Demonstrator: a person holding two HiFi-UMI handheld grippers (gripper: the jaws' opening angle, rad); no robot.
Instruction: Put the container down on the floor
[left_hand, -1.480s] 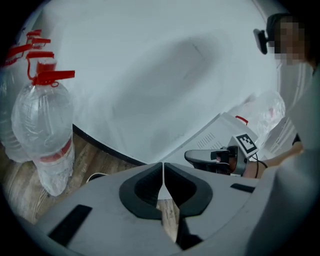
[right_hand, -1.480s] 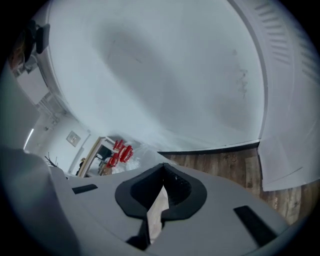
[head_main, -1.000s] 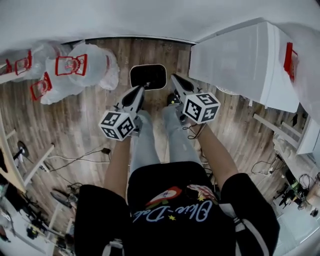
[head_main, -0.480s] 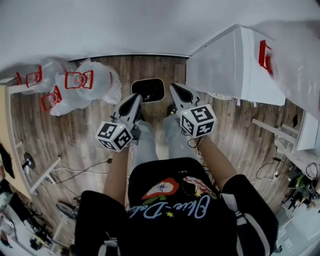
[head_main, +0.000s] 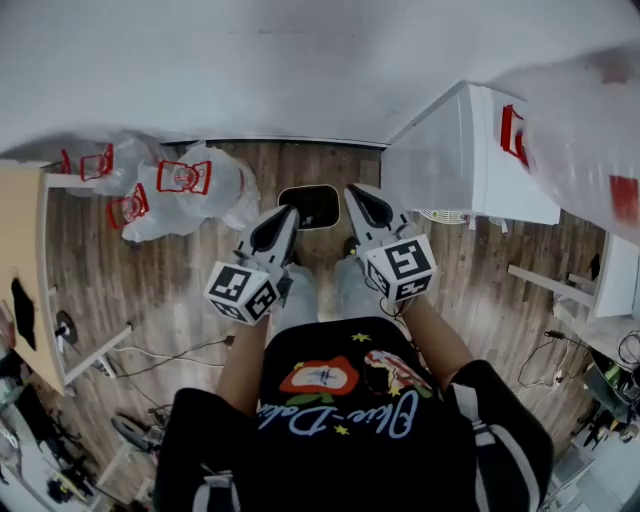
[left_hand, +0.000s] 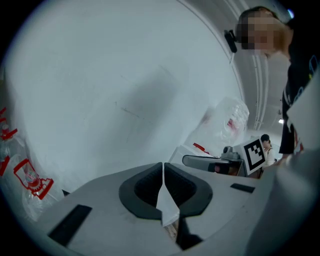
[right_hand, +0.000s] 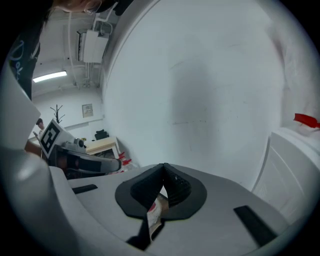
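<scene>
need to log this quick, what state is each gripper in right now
left gripper: closed, jaws together, holding nothing
right gripper: closed, jaws together, holding nothing

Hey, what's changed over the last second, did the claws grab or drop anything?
Nothing taken or let go. The head view seems to have tilted up: more wall shows, and the container, bags, left claw and right claw sit lower in frame. Both claws stayed shut and empty, flanking the container, which stayed on the floor.
</scene>
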